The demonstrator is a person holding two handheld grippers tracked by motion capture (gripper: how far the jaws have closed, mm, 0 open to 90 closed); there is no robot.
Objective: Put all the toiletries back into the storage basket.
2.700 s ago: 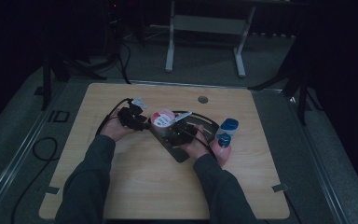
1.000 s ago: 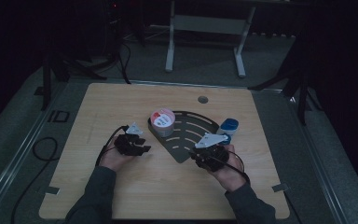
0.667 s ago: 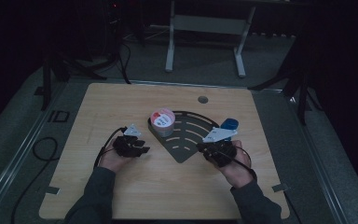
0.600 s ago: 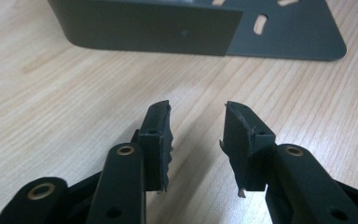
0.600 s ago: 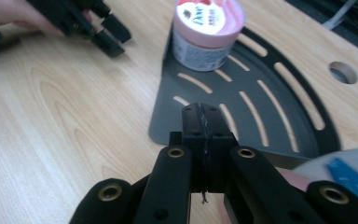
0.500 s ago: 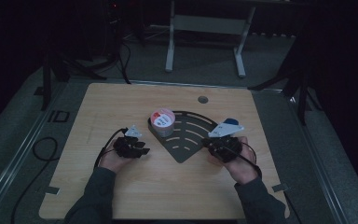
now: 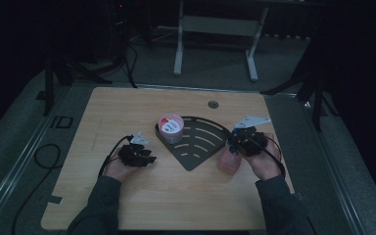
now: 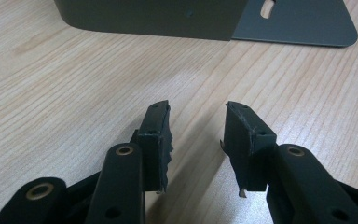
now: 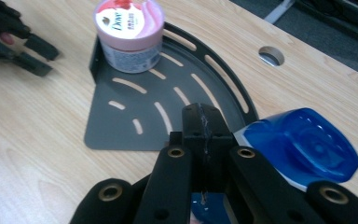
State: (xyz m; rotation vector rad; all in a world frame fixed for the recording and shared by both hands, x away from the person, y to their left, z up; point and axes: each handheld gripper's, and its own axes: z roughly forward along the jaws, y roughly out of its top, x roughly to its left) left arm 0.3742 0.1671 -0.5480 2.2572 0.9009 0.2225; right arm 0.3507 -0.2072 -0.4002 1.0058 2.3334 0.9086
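Two grippers are seen: left gripper (image 8: 198, 144) jaws are parted over bare bench (image 8: 74, 93); right gripper (image 9: 204, 128) jaws are clenched beside a blue-capped bottle (image 9: 303, 147), near the tray (image 9: 135, 130).

In the right gripper view, the black jaws cover the near side of the blue-capped bottle (image 9: 303, 149), and a sliver of blue peeks out below them, cut off by the bottom edge. The dark tray (image 8: 168, 18) is cut off at the top of the left gripper view. In the high view the pink jar (image 7: 171, 128) shows a lid label too small to read (white print on red).
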